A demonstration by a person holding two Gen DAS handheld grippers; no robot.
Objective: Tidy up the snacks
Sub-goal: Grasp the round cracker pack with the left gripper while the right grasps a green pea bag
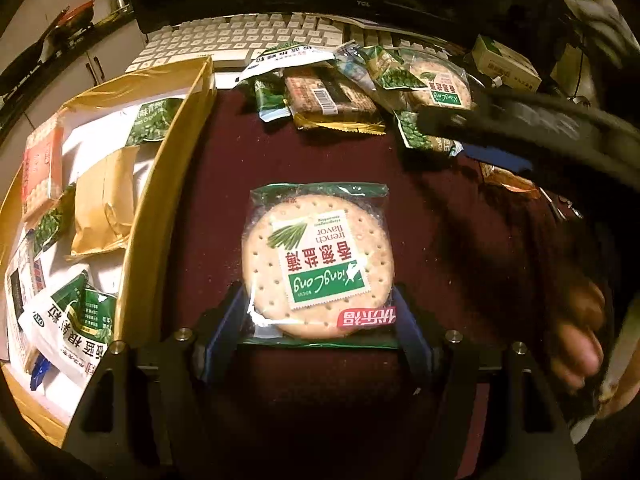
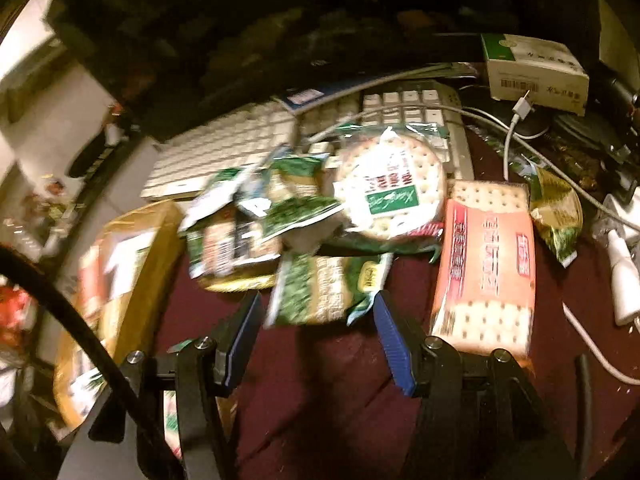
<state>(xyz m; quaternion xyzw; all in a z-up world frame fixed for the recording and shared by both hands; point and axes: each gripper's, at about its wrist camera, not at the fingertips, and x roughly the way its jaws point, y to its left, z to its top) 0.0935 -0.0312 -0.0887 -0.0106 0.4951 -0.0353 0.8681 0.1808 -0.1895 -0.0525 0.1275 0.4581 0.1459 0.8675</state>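
A round cracker packet (image 1: 318,264) with a green label lies on the dark red cloth. My left gripper (image 1: 320,320) is open, its blue pads on either side of the packet's near end. A gold box (image 1: 172,148) with several snack packets stands to its left. My right gripper (image 2: 316,320) is open and empty, just in front of a green pea-snack packet (image 2: 320,288). Behind that lies a pile with another round cracker packet (image 2: 390,188) and a red square-cracker packet (image 2: 486,268). The pile also shows in the left wrist view (image 1: 336,96). The right wrist view is blurred.
A white keyboard (image 1: 248,36) lies behind the pile, under a dark monitor. A small white and green carton (image 2: 536,72), a white cable (image 2: 508,136) and a white bottle (image 2: 622,276) sit at the right. A hand (image 1: 580,336) shows at the right edge.
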